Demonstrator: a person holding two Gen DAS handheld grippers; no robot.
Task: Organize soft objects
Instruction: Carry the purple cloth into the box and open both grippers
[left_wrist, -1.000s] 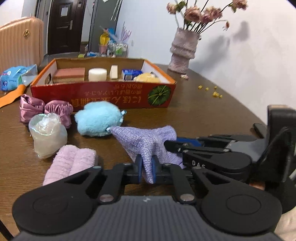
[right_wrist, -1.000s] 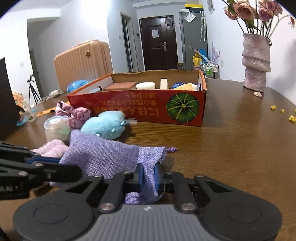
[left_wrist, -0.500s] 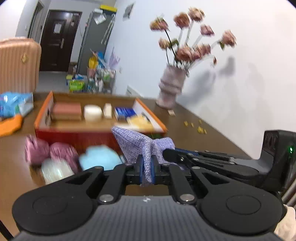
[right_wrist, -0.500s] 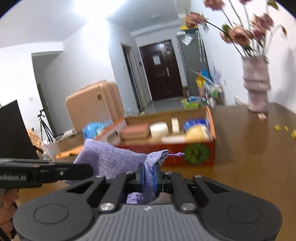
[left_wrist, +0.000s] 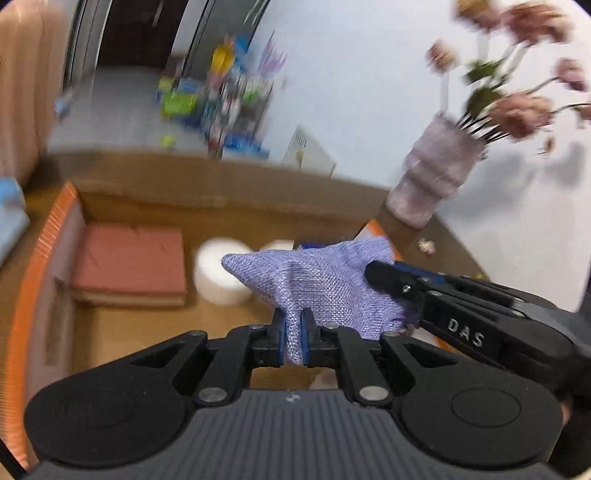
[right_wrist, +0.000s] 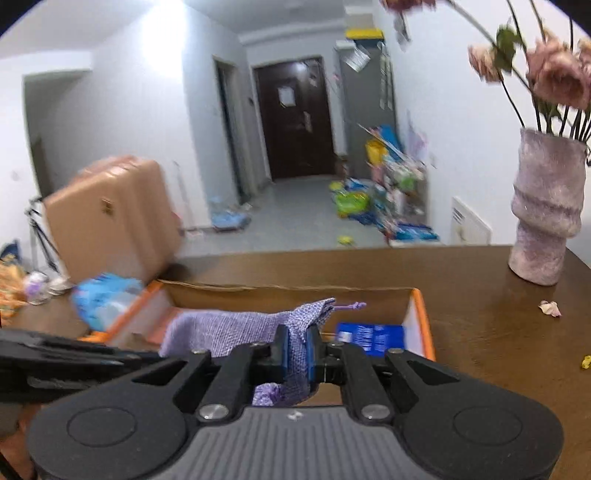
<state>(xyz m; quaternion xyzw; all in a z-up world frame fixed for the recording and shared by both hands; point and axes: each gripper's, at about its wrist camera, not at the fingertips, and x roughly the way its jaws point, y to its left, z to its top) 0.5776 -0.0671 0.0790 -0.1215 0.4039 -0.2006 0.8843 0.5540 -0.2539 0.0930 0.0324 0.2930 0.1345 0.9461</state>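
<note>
While both sets of jaws stay out of contact with the table, each is clamped on the lilac woven drawstring pouch (left_wrist: 325, 288), which hangs stretched between them above the open cardboard box (left_wrist: 33, 280). The left gripper (left_wrist: 293, 332) pinches a fold near one corner of the cloth; the right gripper (right_wrist: 297, 350) pinches the gathered mouth end, whose purple cord (right_wrist: 349, 305) sticks out just beyond its jaws. In the left wrist view the right gripper reaches in from the right side, its tips on the pouch.

Below and ahead of the left jaws, the box, with its orange-edged rim, holds a flat pinkish-red sponge-like block (left_wrist: 129, 266) to the left and a white round roll (left_wrist: 218, 277) just behind the pouch's free corner. Ahead and right of the right jaws, a blue printed packet (right_wrist: 371, 336) lies against the box's right wall. Other contents are hidden by the pouch.

The brown wooden table (right_wrist: 498, 332) carries the box. Far right of the jaws stands a mauve ribbed vase (right_wrist: 546, 210) of dried pink flowers (right_wrist: 557, 74), with a fallen petal (right_wrist: 550, 308) near its foot. Left of the box lies a blue plastic pack (right_wrist: 107, 299). Beyond the table are a tan hard-shell suitcase (right_wrist: 110, 218), a tripod (right_wrist: 37, 229), a grey floor with scattered colourful clutter (right_wrist: 380, 199) along the white wall, and a dark door (right_wrist: 295, 118) at the end of the hallway.
</note>
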